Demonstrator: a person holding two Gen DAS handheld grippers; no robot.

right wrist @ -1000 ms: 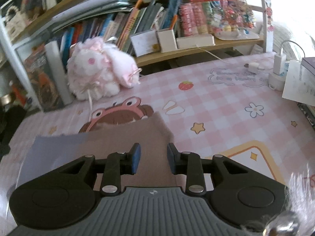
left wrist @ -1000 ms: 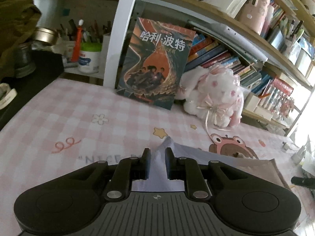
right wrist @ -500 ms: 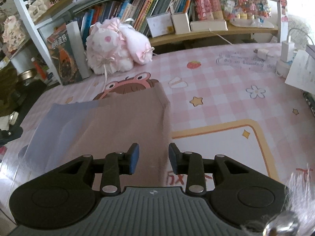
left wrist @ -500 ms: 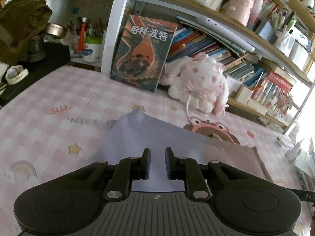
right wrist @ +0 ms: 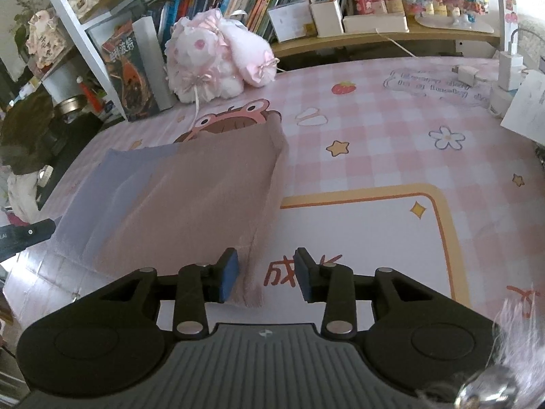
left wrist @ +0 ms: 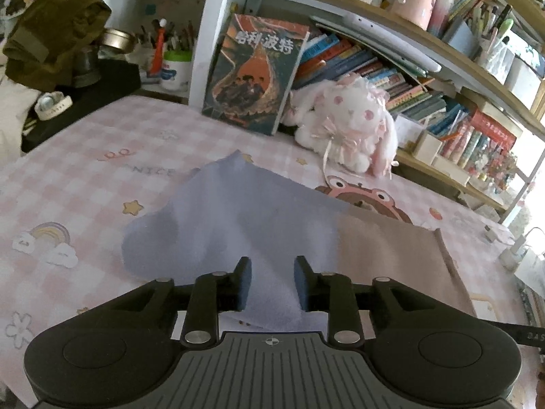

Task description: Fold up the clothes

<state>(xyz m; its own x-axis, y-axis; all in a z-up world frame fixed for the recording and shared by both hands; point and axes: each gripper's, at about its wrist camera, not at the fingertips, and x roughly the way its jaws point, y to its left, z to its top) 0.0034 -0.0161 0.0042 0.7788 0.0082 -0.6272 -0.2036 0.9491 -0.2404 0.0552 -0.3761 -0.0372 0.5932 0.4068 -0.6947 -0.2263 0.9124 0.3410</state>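
A two-tone garment of soft fabric, lavender-blue at one end and dusty pink-brown at the other (left wrist: 272, 214), is lying flat on the pink checked cartoon-print table mat (right wrist: 374, 156). The left gripper (left wrist: 272, 281) is hovering over its blue end, fingers spread apart and gripping nothing. The right gripper (right wrist: 265, 271) is standing wide open over its pink corner. A white-and-pink plush bunny (right wrist: 218, 63) is sitting just beyond the garment, beside an upright dark illustrated book (left wrist: 253, 73).
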